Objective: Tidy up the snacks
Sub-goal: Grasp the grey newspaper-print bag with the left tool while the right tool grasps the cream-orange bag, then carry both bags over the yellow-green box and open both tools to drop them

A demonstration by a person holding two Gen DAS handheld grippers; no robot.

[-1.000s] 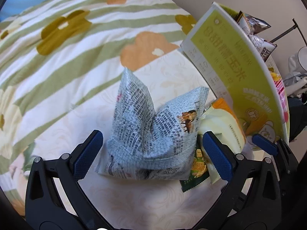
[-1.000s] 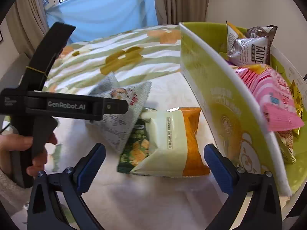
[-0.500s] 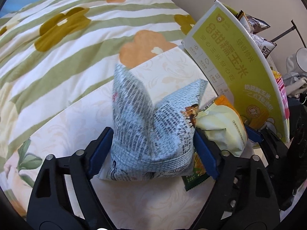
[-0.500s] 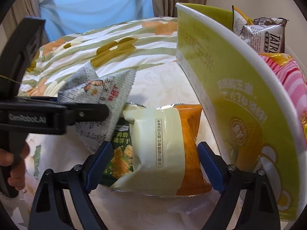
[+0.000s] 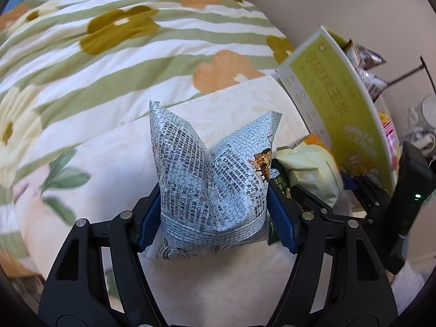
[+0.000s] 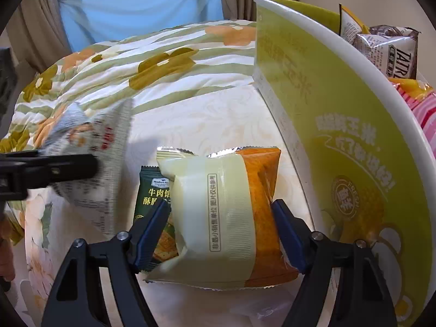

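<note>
Left wrist: left gripper (image 5: 215,215), jaws just closing, clamps grey packet (image 5: 212,179), buckled upward above the bedsheet (image 5: 114,163).

Right wrist: right gripper (image 6: 220,234), jaws just closing, grips cream-orange packet (image 6: 226,212) lying on green packet (image 6: 148,190), beside box (image 6: 340,136).

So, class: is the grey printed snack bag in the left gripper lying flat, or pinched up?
Pinched up. The grey printed bag bulges between the left gripper pads, whose jaws have just been closing, with two corners pointing upward and a deep crease down its middle.
</note>
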